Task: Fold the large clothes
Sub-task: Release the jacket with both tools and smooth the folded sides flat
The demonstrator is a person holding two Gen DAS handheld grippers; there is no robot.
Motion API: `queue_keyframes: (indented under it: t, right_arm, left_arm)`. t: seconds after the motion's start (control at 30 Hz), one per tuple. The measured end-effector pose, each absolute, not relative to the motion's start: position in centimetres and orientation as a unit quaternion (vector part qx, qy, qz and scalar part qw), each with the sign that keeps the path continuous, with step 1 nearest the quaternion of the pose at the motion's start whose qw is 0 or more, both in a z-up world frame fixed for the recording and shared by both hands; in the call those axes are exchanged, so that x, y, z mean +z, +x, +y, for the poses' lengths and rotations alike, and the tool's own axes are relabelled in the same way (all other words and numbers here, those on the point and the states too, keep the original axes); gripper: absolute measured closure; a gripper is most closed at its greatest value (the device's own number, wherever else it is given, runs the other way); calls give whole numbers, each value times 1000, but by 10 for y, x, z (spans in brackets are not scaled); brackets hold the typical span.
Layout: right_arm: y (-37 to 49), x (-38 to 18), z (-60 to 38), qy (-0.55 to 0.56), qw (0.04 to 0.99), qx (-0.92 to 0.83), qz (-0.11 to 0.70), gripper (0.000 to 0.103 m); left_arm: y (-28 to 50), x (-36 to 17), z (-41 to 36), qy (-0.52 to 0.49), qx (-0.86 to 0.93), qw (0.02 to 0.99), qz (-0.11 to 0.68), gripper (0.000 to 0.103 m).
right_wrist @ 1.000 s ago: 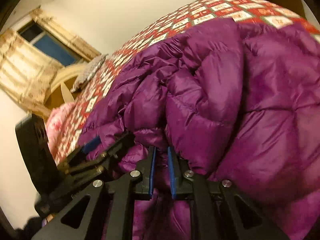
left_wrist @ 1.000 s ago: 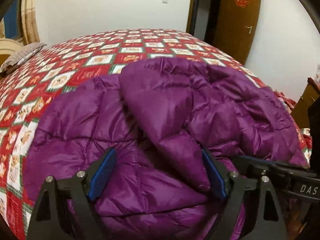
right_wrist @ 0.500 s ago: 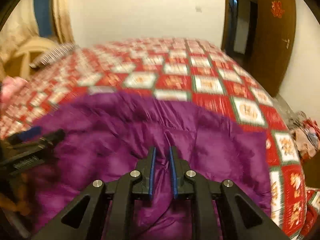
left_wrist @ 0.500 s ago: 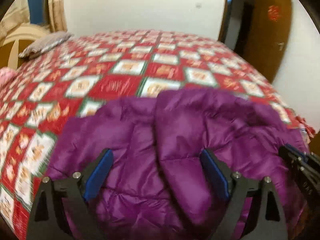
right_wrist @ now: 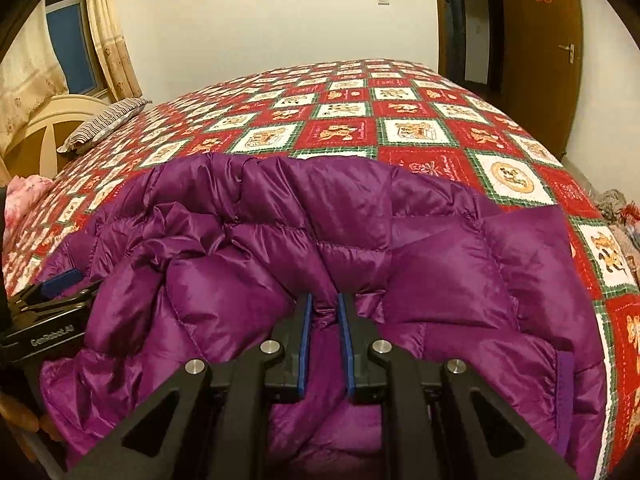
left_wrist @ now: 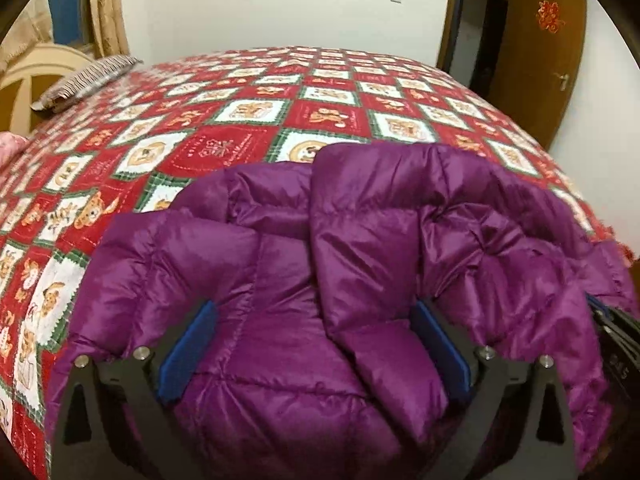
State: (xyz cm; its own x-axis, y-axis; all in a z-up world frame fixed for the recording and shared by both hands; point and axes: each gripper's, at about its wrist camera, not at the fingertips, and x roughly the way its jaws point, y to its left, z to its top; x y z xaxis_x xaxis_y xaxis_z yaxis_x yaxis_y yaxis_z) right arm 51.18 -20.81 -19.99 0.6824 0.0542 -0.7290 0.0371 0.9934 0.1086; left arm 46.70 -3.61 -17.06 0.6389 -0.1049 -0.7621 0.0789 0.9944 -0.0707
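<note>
A purple quilted down jacket (left_wrist: 360,220) lies bunched on the near part of the bed, with one puffy panel folded over the middle. My left gripper (left_wrist: 314,308) straddles its near hem. The jaws are opening and stand wide, with fabric lying loose between the blue pads (left_wrist: 188,352). My right gripper (right_wrist: 324,298) is shut on a pinch of the jacket (right_wrist: 440,264) at its near edge. The left gripper's tip (right_wrist: 52,292) shows at the left of the right wrist view. The right gripper's tip (left_wrist: 612,328) shows at the right edge of the left wrist view.
The bed wears a red, white and green patchwork quilt (left_wrist: 240,148) that stretches far behind the jacket. A striped pillow (right_wrist: 104,120) and cream headboard (left_wrist: 36,68) are at the far left. A brown door (right_wrist: 536,60) stands at the right, and loose clothes (right_wrist: 616,208) lie past the bed's right edge.
Both views swung from close over the jacket to looking level across the bed. The left jaws widened. The right gripper kept its pinch on the fabric.
</note>
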Motion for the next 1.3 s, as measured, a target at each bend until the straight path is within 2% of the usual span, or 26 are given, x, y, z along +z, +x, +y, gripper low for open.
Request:
queue_keyframes:
  t: [0.13,0.27,0.47,0.57,0.63,0.8,0.87,0.93,0.97,1.13,1.3]
  right_arm:
    - [476,-167,-209,76,930,8,359,90]
    - [429,-149,-180,78,932,69,346,90]
    - [420,-193,-141,52,906,89,412,90]
    - [419,-197,-140,57,905,82,414,90]
    - [413,-185,-144,81,900,76,421,90]
    - [350,-127,-150,85,926,82,358,89]
    - [321,-117,-155,82,926,77,360,79]
    - [293,-115,-165,94,925,71,362,42]
    - [275,-115,-174,109,924,66,360,37]
    - [202,-122,-213,151,922,32,356,36]
    - [134,-128,-238,135,923,-1,361,36]
  left_arm:
    - [436,-148,-13,-51,-81,905,414,4]
    - [395,-138,-9,-40,-95,907,409,4]
    - [355,-140,-17,-4,-118,904,411,4]
    - [337,-133,-11,10,-124,906,404,4]
    - [323,-124,1,10,-134,912,388,4]
    - [295,-114,28,-1,-132,915,380,0]
    - [291,-117,31,4,-117,911,396,0]
    - [285,-123,34,9,-104,904,415,0]
    - [280,-127,37,12,-100,900,425,0]
    - [246,-136,62,7,-98,896,433,0]
    - [203,-138,93,-39,-151,890,429,0]
